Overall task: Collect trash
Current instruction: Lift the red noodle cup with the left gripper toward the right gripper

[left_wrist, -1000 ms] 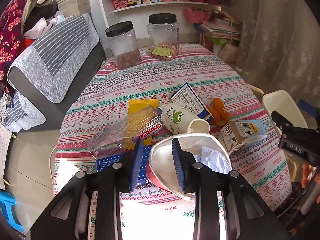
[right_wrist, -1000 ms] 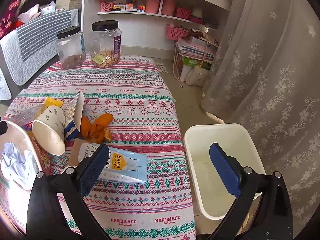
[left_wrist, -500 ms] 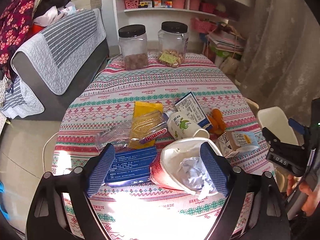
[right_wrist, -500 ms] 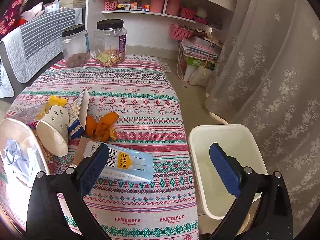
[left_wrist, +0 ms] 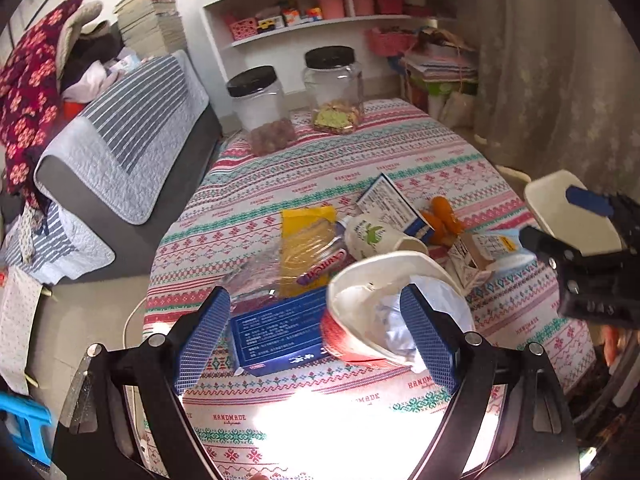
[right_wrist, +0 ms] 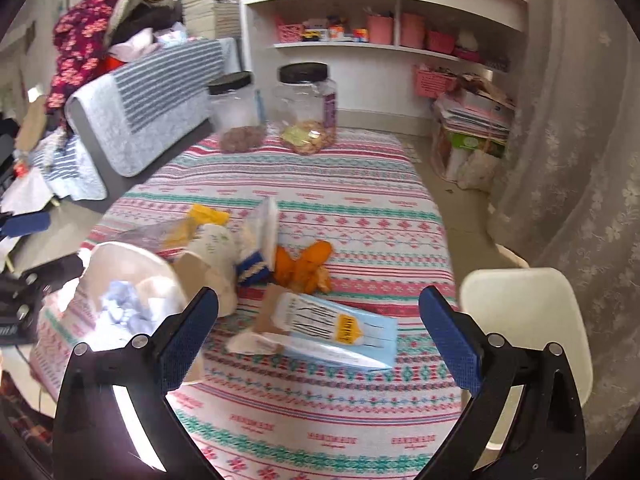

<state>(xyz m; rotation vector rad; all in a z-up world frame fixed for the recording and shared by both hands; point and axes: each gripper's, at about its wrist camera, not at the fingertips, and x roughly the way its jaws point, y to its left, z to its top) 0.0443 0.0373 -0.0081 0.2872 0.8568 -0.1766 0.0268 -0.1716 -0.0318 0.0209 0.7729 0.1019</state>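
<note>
Both the left tool (left_wrist: 316,336) and right tool (right_wrist: 320,332) gape empty; the carton (right_wrist: 332,332) at the surface's (right_wrist: 320,420) 3 o'clock edge risks being knocked off.

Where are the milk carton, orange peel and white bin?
milk carton (right_wrist: 340,334), right wrist view, on its blue printed side.
orange peel (right_wrist: 304,268), right wrist view, middle of the pile.
white bin (right_wrist: 524,320), right wrist view, on its inner wall.
</note>
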